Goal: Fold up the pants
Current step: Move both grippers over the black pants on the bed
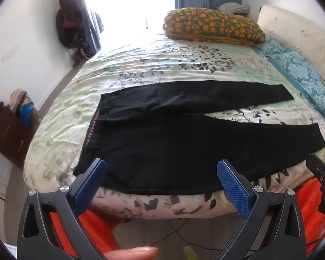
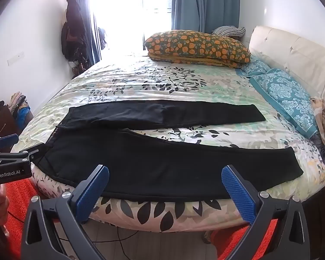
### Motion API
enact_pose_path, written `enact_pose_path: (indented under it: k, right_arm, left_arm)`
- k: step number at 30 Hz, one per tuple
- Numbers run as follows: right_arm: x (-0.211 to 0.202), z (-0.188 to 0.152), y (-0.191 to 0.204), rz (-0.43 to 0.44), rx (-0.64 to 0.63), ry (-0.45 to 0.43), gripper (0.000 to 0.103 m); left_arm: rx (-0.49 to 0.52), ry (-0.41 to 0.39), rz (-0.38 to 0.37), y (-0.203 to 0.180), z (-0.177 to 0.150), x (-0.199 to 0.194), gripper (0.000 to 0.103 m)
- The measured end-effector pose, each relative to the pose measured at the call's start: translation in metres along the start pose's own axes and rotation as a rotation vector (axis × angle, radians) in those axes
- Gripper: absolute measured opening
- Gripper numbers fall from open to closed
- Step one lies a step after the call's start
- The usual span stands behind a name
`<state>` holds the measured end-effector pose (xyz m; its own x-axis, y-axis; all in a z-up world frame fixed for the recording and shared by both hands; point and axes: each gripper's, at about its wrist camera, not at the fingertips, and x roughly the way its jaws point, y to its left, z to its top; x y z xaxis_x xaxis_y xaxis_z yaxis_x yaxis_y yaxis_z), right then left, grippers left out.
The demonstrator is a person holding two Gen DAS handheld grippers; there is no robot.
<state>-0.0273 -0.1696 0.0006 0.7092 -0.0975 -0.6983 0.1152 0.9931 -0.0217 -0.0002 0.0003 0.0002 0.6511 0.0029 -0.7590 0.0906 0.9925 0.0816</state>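
Black pants (image 1: 162, 147) lie flat on the bed, waistband at the left, two legs spread apart toward the right; they also show in the right wrist view (image 2: 162, 169). The near leg runs along the bed's front edge. My left gripper (image 1: 161, 173) is open and empty, just in front of the near leg by the waist end. My right gripper (image 2: 164, 179) is open and empty, in front of the near leg's middle. The left gripper also shows at the left edge of the right wrist view (image 2: 8, 143).
The bed has a floral cover (image 2: 162, 82). An orange-flowered pillow (image 2: 197, 47) and a teal pillow (image 2: 286, 95) lie at the far right by a cream headboard (image 2: 292, 49). An orange rug (image 1: 309, 199) and cables lie on the floor below. A brown dresser (image 1: 8, 127) stands left.
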Motion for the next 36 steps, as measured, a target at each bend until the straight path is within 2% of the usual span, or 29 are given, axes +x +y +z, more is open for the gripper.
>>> enact_pose_path:
  k: [10, 23, 29, 36]
  right_arm:
    - [0.004, -0.005, -0.004, -0.002, 0.006, 0.016, 0.103]
    - [0.006, -0.016, 0.000, 0.016, -0.011, 0.040, 0.103]
    - [0.006, -0.018, -0.001, 0.014, -0.008, 0.045, 0.103]
    - [0.003, -0.019, -0.015, -0.022, 0.032, 0.026, 0.103]
  left_arm:
    - [0.018, 0.051, -0.011, -0.004, -0.003, 0.004, 0.102]
    - [0.072, 0.075, 0.034, -0.016, -0.010, 0.007, 0.102]
    - [0.082, 0.096, 0.004, -0.020, -0.011, 0.006, 0.102]
    - [0.134, 0.065, 0.016, -0.043, -0.009, -0.002, 0.102]
